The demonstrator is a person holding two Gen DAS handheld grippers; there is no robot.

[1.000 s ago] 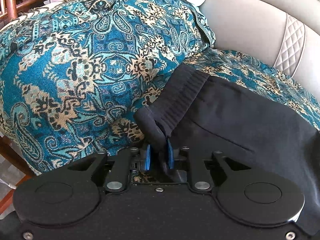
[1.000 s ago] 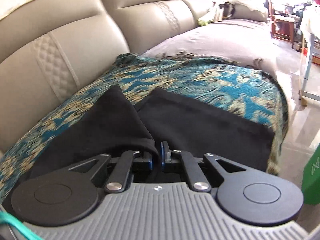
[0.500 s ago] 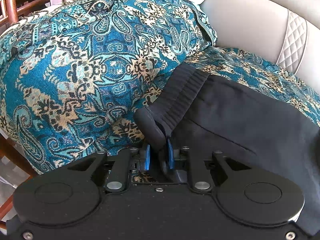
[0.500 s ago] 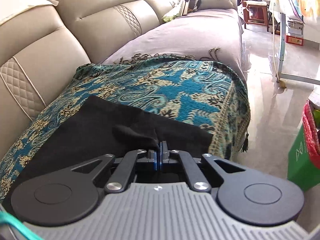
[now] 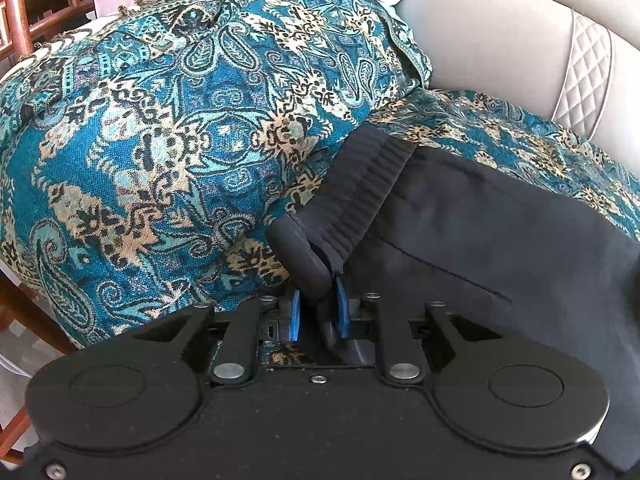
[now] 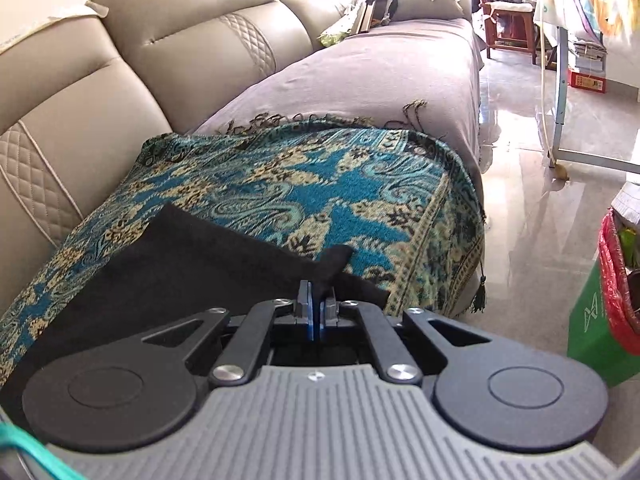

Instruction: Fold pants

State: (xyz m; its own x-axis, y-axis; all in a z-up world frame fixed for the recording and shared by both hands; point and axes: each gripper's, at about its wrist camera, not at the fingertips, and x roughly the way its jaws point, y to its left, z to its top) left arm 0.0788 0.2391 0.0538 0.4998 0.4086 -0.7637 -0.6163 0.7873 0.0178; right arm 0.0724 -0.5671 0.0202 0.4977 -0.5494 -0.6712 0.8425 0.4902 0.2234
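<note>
My right gripper, pinching the pants' hem, has dragged it toward the sofa's front edge. My left gripper stays clamped on the waistband, so the pants lie stretched, ready for folding.

Black pants with a ribbed elastic waistband lie flat, one waistband corner curled up; toward twelve o'clock the hem end seems pinched up.

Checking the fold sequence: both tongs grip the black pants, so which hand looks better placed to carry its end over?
Probably the right: its tongs pinch a loose leg end of the pants; the left tongs anchor the waistband.
</note>
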